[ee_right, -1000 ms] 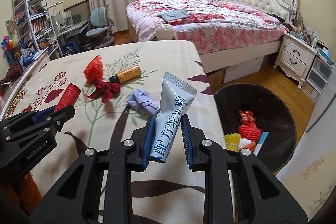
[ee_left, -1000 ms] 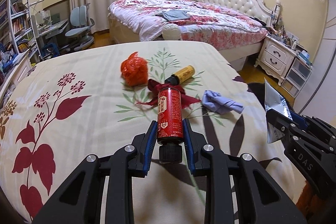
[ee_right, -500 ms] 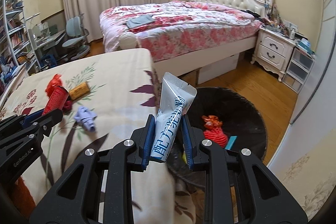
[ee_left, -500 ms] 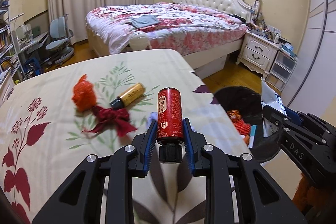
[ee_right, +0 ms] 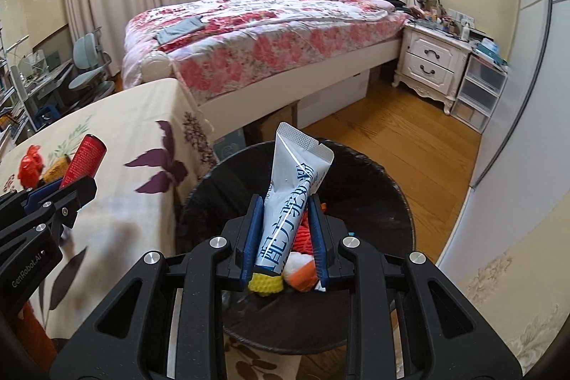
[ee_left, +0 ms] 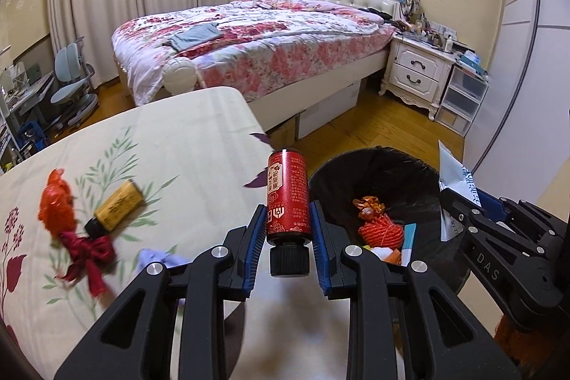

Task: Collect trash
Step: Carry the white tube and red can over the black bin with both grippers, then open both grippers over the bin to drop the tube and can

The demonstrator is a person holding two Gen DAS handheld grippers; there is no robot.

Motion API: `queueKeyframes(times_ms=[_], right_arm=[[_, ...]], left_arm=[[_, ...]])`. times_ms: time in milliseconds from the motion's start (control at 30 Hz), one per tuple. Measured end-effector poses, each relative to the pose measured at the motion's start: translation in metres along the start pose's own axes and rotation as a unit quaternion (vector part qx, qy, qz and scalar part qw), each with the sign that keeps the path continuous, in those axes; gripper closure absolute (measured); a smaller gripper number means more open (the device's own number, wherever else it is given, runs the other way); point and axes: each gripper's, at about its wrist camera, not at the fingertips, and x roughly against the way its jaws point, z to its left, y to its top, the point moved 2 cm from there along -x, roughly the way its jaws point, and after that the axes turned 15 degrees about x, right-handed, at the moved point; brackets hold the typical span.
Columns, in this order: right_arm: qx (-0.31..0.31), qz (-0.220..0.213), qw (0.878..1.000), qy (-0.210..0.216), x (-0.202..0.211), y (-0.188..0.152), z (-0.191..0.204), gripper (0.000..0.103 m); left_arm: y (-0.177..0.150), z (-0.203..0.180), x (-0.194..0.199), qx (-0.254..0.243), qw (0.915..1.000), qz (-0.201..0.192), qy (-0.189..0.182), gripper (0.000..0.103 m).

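My left gripper is shut on a red bottle with a black cap, held over the table's right edge beside the black trash bin. In the right wrist view my right gripper is shut on a pale blue tube and hangs above the bin, which holds red, orange and yellow scraps. The tube and right gripper also show at the right of the left wrist view. On the tablecloth lie an orange wad, a yellow bottle, a red bow and a lilac cloth.
The table with the floral cloth fills the left. Behind stand a flowered bed, a white nightstand and plastic drawers. Wood floor lies around the bin. A curved white wall rises at the right.
Both grippers swung right, off the table toward the bin, each keeping its load. The right gripper went from over the tablecloth to above the bin; table litter slid left in view.
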Motion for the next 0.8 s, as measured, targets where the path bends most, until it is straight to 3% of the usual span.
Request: queueKeyframes(times_ms=[467, 500, 533, 567, 633, 800], right_arm=[[-0.019, 0.041, 0.999, -0.018, -0.04, -0.012, -0.026, 0.076], [-0.02, 0.042, 0.999, -0.018, -0.042, -0.013, -0.027, 0.073], [-0.02, 0.043, 0.999, -0.02, -0.043, -0.014, -0.027, 0.069], [-0.021, 0.042, 0.999, -0.026, -0.042, -0.015, -0.028, 0.061], [-0.024, 0.042, 0.998, -0.034, -0.042, -0.017, -0.028, 0.058], [-0.024, 0.041, 0.998, -0.042, -0.038, -0.017, -0.028, 0.057]], left_arm=[[0.0, -0.034, -0.049, -0.03, 0.999, 0.029, 0.017, 0.074], [-0.001, -0.034, -0.05, -0.032, 0.9988, 0.032, 0.019, 0.069], [-0.002, -0.033, -0.05, -0.03, 0.9988, 0.033, 0.02, 0.058], [-0.001, -0.032, -0.049, -0.028, 0.9989, 0.031, 0.021, 0.051], [0.001, -0.032, -0.043, -0.023, 0.9993, 0.02, 0.021, 0.034], [0.004, -0.026, -0.034, -0.018, 0.9994, 0.012, 0.026, 0.03]])
